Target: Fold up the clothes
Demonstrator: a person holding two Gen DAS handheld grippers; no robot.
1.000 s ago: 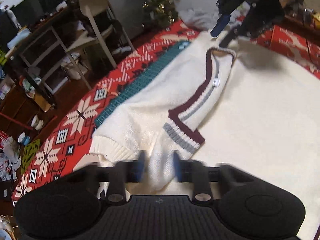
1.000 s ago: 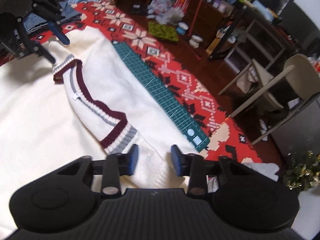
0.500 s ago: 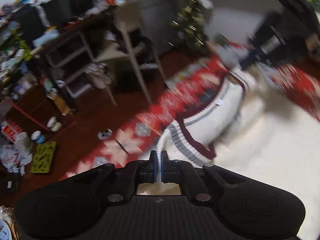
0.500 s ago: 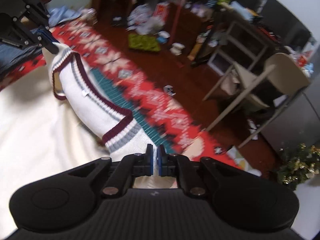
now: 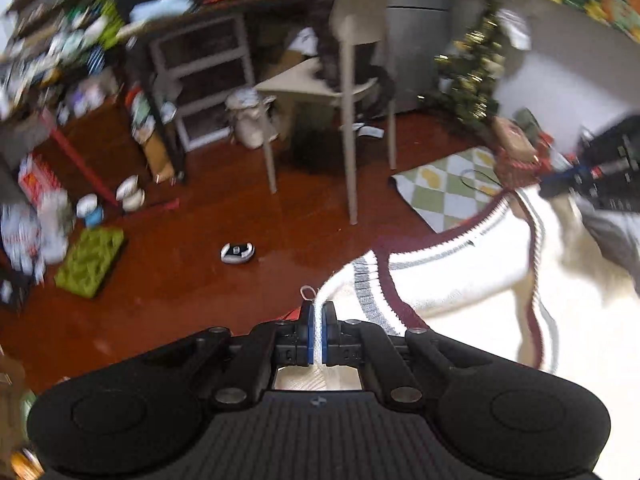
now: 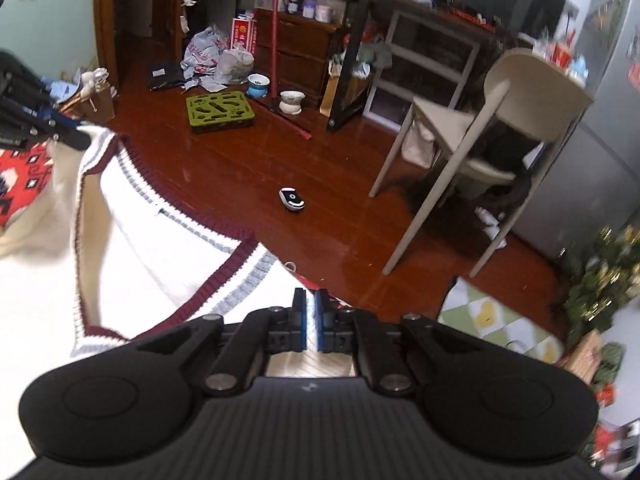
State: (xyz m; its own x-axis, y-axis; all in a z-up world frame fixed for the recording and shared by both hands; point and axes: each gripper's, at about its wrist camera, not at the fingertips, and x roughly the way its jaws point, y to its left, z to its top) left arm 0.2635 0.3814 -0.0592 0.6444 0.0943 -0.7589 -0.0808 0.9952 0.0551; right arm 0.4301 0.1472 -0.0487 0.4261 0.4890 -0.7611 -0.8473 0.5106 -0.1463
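A cream knit sweater (image 5: 460,276) with maroon and grey striped trim hangs stretched between both grippers. My left gripper (image 5: 317,320) is shut on its cream edge, which shows between the blue pads. In the left wrist view the other gripper (image 5: 568,180) holds the far end of the sweater at the right. My right gripper (image 6: 311,312) is shut on the sweater (image 6: 132,248) edge too, next to a striped cuff (image 6: 244,276). The left gripper (image 6: 52,128) shows at the far left of the right wrist view, pinching the garment. The sweater's lower part is hidden below both grippers.
A beige chair (image 6: 480,128) stands on the red-brown wooden floor (image 6: 240,176). A small black-and-white object (image 6: 292,200) lies on the floor. A green tray (image 6: 220,112), bowls, shelves with clutter, a checked mat (image 5: 448,184) and a small decorated tree (image 5: 472,72) surround it.
Both grippers closed on the sweater's edge, lifted it off the red patterned surface and swung outward; the views now look over the floor and chair.
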